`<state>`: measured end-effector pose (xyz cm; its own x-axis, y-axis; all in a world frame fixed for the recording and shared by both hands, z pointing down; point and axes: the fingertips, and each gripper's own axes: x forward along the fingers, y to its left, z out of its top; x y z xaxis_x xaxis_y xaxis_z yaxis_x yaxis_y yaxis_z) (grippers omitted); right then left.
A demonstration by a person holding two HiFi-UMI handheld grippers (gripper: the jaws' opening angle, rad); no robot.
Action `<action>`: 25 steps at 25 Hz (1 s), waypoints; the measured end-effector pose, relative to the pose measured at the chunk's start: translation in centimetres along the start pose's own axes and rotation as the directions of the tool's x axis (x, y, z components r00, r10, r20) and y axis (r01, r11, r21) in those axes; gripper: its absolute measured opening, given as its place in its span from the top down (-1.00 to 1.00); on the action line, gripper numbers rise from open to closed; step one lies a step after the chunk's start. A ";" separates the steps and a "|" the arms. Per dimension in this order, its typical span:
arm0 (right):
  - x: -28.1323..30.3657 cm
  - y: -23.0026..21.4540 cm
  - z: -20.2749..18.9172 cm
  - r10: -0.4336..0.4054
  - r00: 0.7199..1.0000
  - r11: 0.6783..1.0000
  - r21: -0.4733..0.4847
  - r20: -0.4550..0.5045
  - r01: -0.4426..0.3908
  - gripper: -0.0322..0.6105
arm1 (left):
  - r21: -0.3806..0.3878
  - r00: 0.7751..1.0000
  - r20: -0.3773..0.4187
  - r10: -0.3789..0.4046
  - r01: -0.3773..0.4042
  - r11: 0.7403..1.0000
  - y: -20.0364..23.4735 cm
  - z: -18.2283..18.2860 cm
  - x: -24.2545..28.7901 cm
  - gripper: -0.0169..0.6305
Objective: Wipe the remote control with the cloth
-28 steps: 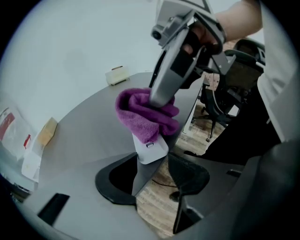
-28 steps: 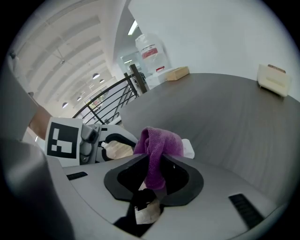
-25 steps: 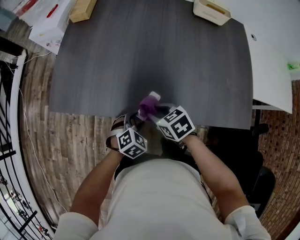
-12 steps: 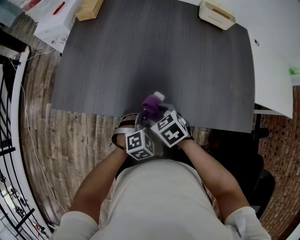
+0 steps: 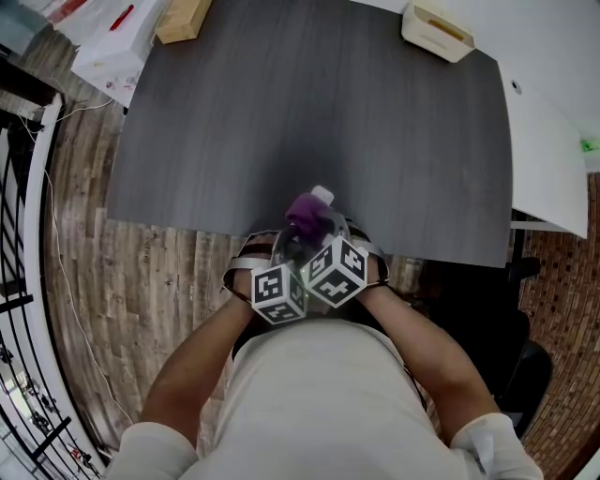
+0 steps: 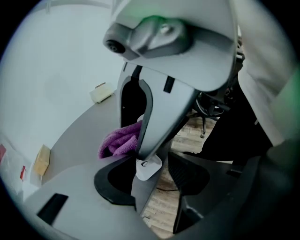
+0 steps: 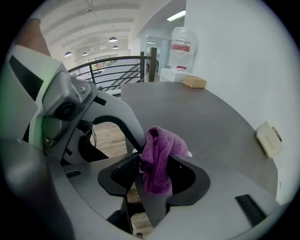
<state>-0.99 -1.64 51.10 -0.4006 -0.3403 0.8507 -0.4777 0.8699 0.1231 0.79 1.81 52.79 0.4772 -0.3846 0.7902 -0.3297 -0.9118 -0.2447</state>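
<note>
A purple cloth (image 5: pixel 305 214) lies bunched over a white remote control (image 5: pixel 322 195), held up at the front edge of the dark grey table (image 5: pixel 309 103). My left gripper (image 6: pixel 150 180) has the remote's white end (image 6: pixel 149 168) between its jaws and appears shut on it, though the right gripper's grey finger hides part of that grip. My right gripper (image 7: pixel 157 176) stands around the hanging cloth (image 7: pixel 158 157). Its jaws are closing, and the cloth brushes the left pad (image 7: pixel 123 172) but is not pinched. The two marker cubes (image 5: pixel 278 292) (image 5: pixel 335 272) nearly touch.
A beige box (image 5: pixel 436 23) sits at the table's far right corner and a wooden block (image 5: pixel 183 19) at the far left. A white table (image 5: pixel 553 141) adjoins on the right. A black railing (image 5: pixel 19 281) runs along the left over the wooden floor.
The right gripper has swung left and nearer to me until its cube sits against the left one. The cloth and remote have stayed at the table edge.
</note>
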 end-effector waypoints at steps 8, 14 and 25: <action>-0.2 -1.3 0.1 -0.075 0.997 0.997 0.008 0.034 0.075 0.57 | -0.063 1.000 -0.015 -0.011 0.010 0.998 -0.5 -1.2 -0.6 0.31; -3.9 -5.0 0.1 -0.164 0.979 0.968 0.211 0.124 0.136 0.59 | -0.399 0.999 -0.032 0.007 -0.019 0.917 2.0 -1.8 -1.0 0.31; -6.8 -8.3 -5.7 -0.224 0.971 0.903 0.392 0.078 0.177 0.59 | -0.457 0.980 -0.199 0.028 -0.118 0.882 4.2 0.2 3.7 0.21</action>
<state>10.17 -4.54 47.20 -0.3434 -0.5534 0.7588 -0.8084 0.5855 0.0612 1.27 -3.47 54.56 0.2963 -0.3736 0.8790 -0.7193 -0.6928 -0.0520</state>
